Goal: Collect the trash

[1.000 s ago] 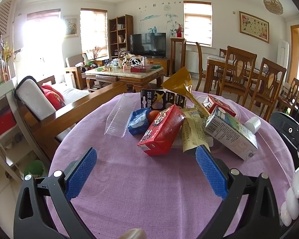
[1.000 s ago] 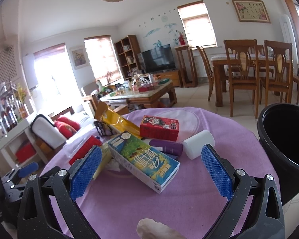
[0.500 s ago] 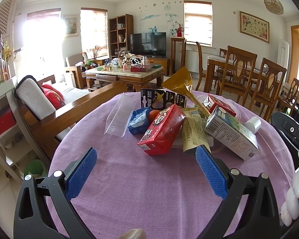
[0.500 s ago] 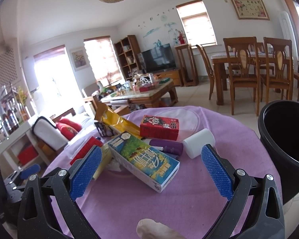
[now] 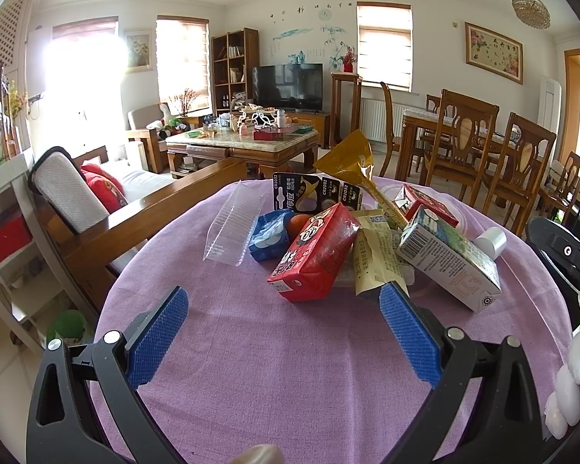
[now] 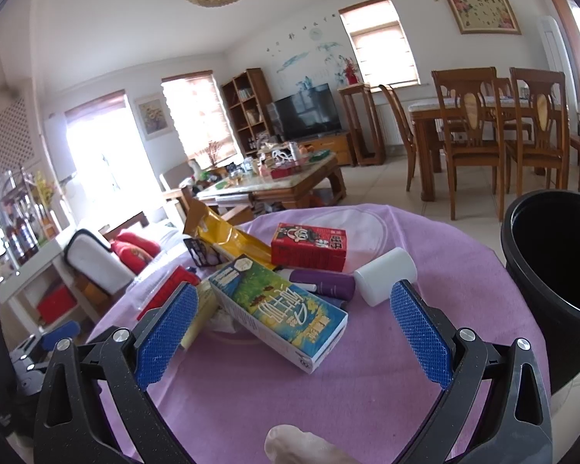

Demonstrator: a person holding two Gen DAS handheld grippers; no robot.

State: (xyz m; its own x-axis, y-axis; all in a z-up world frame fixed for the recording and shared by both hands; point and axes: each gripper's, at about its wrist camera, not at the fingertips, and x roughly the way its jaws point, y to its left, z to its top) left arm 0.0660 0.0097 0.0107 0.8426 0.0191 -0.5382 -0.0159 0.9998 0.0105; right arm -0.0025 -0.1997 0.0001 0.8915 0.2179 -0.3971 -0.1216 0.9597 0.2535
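Both hand-held grippers, left gripper (image 5: 282, 321) and right gripper (image 6: 294, 321), hover level with jaws wide and empty over a purple table (image 5: 251, 367), facing a trash pile (image 5: 328, 247).

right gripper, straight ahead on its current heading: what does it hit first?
Likely the blue-green carton, lying between the open right gripper pads' line; the purple tube sits behind it. Depth is uncertain.

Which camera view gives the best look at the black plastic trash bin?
The right wrist view: the black plastic trash bin stands at the right, beside the purple-clothed round table, its open rim and dark inside visible. The left wrist view shows no bin I can identify.
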